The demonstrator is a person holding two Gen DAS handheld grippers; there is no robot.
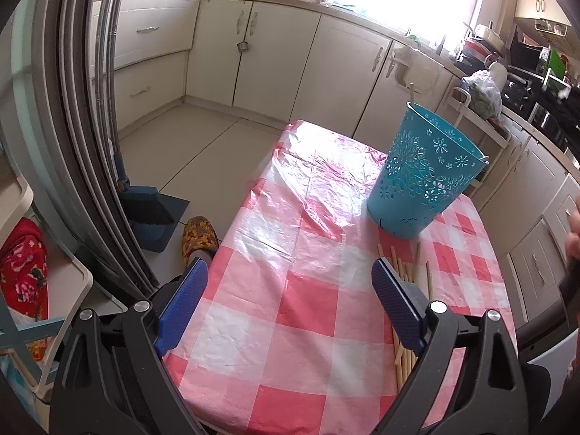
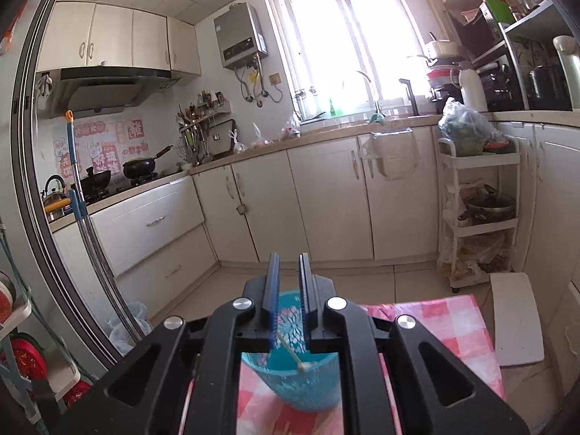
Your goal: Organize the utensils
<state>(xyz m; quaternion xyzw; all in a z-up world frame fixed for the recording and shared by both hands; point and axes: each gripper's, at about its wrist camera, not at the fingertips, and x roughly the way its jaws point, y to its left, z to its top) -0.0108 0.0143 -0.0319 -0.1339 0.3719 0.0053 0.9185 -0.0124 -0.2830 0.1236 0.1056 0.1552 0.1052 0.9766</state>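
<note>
Spread wide, the left tool [image 1: 290,301] hovers with chopsticks [image 1: 409,275] on the desk [image 1: 290,326] beside its right finger; light, stiff, slippery sticks, best pinched mid-length. Right tool [image 2: 289,290], barely parted, holds nothing above the basket [image 2: 304,391].

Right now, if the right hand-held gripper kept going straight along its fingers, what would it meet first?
Probably nothing on the table: the right hand-held gripper points out over the blue basket, which sits below its line. Beyond lie open floor and the white cabinets, though depth is hard to judge.

Blown-out window [image 2: 337,47] backlight, fisheye-warped edges
</note>
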